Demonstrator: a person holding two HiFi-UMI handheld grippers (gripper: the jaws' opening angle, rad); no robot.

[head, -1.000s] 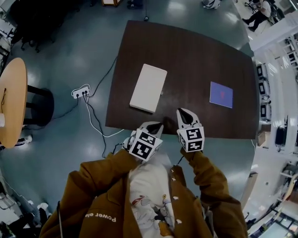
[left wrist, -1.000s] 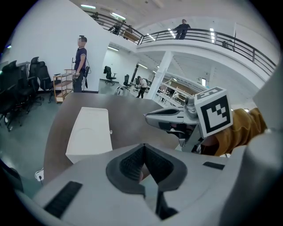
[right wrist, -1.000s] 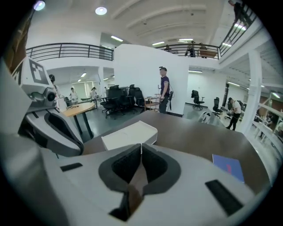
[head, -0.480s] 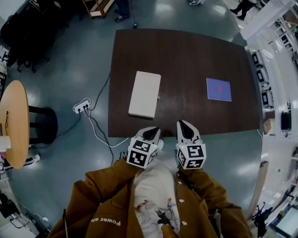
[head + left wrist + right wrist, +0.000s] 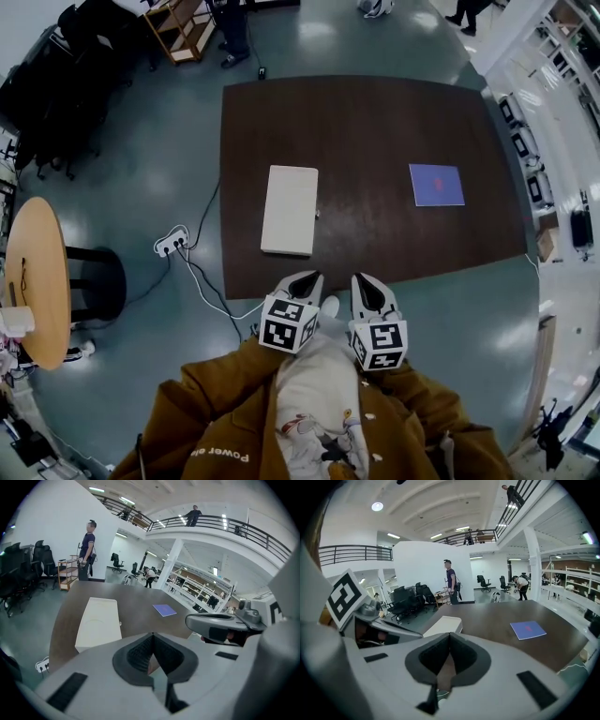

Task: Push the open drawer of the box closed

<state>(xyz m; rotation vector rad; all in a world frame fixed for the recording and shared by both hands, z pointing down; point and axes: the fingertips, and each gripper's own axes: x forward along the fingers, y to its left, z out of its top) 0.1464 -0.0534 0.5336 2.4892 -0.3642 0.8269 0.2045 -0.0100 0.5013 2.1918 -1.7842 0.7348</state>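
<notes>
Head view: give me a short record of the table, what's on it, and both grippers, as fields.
table: dark brown, rectangular
white box: lying flat, left of centre; open or closed, cannot tell
blue sheet: flat, right side, apart from the box
left gripper: fingers shut, empty, at the table's near edge
right gripper: fingers shut, just closed fully, empty, beside the left

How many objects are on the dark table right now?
2. A white box lies left of the middle of the table. A flat blue rectangle lies toward its right side. The whole top shows in the head view, so nothing seems hidden.
</notes>
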